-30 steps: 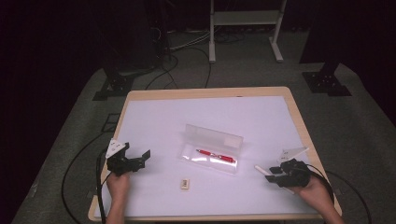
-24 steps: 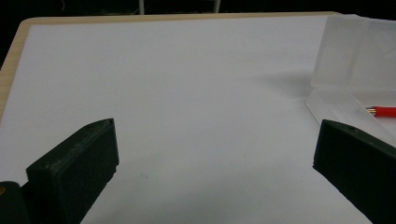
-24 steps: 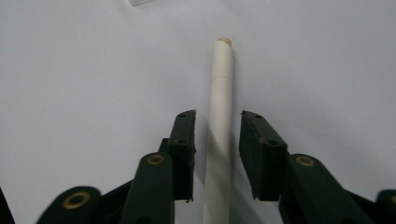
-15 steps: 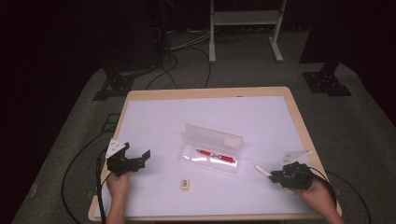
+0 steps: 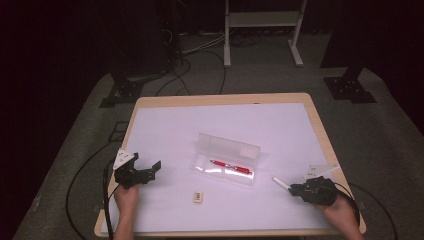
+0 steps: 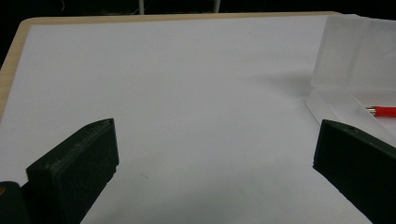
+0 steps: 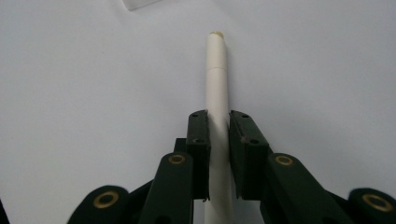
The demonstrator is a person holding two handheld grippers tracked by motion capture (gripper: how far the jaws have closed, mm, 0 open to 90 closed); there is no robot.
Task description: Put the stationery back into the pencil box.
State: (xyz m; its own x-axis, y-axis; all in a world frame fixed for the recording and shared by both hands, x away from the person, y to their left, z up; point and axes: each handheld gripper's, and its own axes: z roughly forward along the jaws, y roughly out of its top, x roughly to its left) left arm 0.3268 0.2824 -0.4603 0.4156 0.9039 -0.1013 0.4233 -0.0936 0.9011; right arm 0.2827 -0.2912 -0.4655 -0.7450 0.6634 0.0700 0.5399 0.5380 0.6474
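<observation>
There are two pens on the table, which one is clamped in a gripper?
The white pen, pinched between the right gripper's jaws near the table's right edge. The red pen lies untouched inside the open clear case.

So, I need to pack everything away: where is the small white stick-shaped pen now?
The white stick-shaped pen lies between the right gripper's closed jaws, near the table's right front corner, right of the clear plastic case.
</observation>
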